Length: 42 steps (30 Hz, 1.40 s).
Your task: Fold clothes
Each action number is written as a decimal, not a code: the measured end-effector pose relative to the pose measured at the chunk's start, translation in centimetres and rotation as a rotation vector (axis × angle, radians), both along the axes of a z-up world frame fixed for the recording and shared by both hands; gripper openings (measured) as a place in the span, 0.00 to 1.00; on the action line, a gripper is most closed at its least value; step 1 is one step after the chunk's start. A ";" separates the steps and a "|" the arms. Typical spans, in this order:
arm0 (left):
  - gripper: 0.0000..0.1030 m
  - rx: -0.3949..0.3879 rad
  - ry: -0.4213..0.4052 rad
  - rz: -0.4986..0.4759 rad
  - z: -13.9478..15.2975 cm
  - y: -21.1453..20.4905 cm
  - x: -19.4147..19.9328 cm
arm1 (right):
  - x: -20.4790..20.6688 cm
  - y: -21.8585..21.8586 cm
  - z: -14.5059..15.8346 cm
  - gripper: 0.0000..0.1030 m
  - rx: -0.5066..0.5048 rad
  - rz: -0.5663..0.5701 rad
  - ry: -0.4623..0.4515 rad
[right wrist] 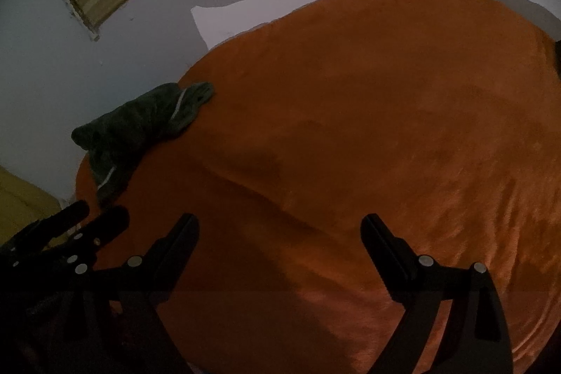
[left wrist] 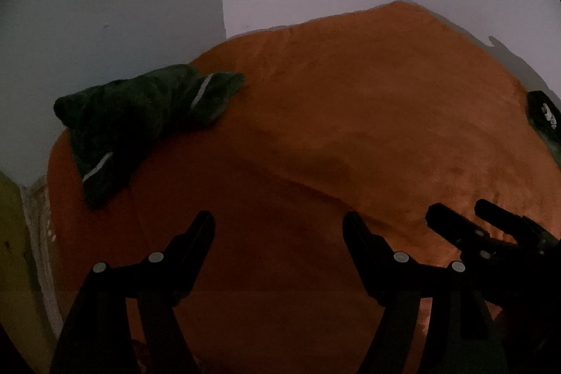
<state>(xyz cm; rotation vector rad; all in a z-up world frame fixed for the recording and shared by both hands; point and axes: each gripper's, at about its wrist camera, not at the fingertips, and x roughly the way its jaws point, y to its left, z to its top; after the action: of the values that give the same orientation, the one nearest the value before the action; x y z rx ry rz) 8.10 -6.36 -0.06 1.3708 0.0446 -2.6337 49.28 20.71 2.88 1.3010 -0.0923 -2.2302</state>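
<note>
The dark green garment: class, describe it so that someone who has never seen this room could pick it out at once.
Start from the big orange blanket that fills most of both views. Follow its left edge to where it meets the pale wall; the dark green garment lies there in a crumpled heap. It is the only dark cloth on that side, and thin pale stripes mark it.

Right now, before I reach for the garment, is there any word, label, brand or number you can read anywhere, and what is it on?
No readable text in either view.
Small black object with white marks at the right edge of the orange plush blanket: too small and blurred to read.
Crumpled dark green garment: pale stripes only, no lettering visible.
</note>
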 end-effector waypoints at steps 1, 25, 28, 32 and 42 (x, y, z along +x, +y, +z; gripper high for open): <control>0.74 -0.003 0.001 0.004 -0.1 -0.2 0.1 | -0.1 0.1 0.0 0.90 -0.003 -0.003 -0.004; 0.74 0.051 0.001 0.103 -2.6 -7.4 -0.4 | -2.5 -6.7 -4.4 0.90 0.101 0.024 -0.058; 0.74 0.066 -0.016 0.137 -2.9 -10.3 -0.1 | -2.6 -9.2 -3.8 0.90 0.094 0.091 0.010; 0.74 0.107 -0.063 0.198 -3.6 -14.6 0.5 | -2.8 -13.7 -2.5 0.90 0.127 0.229 0.111; 0.74 0.110 -0.078 0.381 -3.2 -26.2 2.1 | -5.8 -28.0 -3.1 0.90 0.167 0.430 0.121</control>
<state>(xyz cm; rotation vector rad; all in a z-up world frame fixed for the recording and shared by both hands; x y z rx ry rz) 10.17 -32.59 -3.27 1.3411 0.4047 -2.2889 43.44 -7.28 -0.24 1.1371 0.3906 -1.9666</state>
